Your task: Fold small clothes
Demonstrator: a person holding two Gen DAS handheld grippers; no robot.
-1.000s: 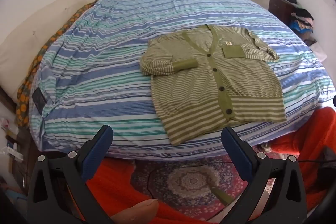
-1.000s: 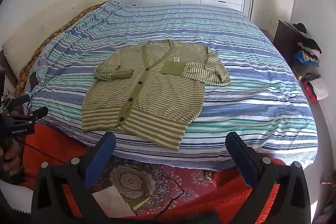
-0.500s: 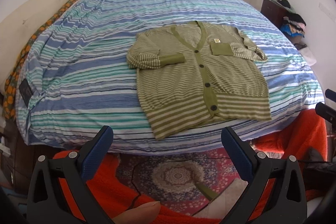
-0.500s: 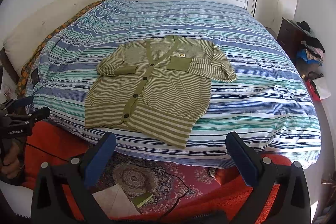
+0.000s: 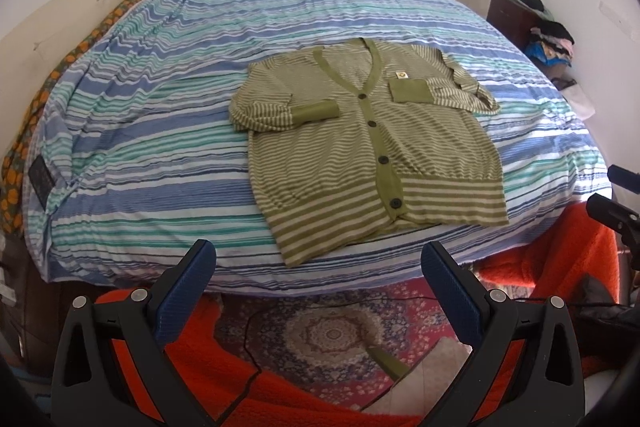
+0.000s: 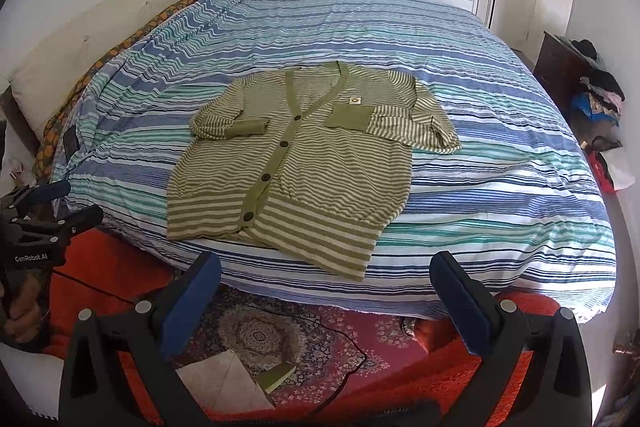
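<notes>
A green and cream striped cardigan (image 5: 372, 143) lies flat, front up and buttoned, on a bed (image 5: 168, 131) covered in blue, teal and white stripes, near the foot edge closest to the cameras. Its hem reaches almost to that edge, which probably puts it within easy reach of a person standing at the foot. Both sleeves are already folded inward across the chest: one solid green cuff (image 5: 316, 110) rests on the front just beside the button band, and the other sleeve (image 6: 416, 127) lies across by the green chest pocket (image 6: 350, 118). That suggests the sleeve folds are done and the body still needs folding. The left gripper (image 5: 318, 285) is held low in front of the bed, over a patterned rug (image 5: 332, 331) on the floor, its two blue-padded jaws spread wide and holding nothing. The right gripper (image 6: 326, 291) sits the same way, jaws wide apart and empty, well short of the cardigan. Neither touches the cloth; they look poised for a reach toward the hem. Red fabric (image 6: 448, 379) fills the bottom of both views. A dark cabinet piled with clothes (image 6: 596, 95) stands by the far wall, clear of the work.
</notes>
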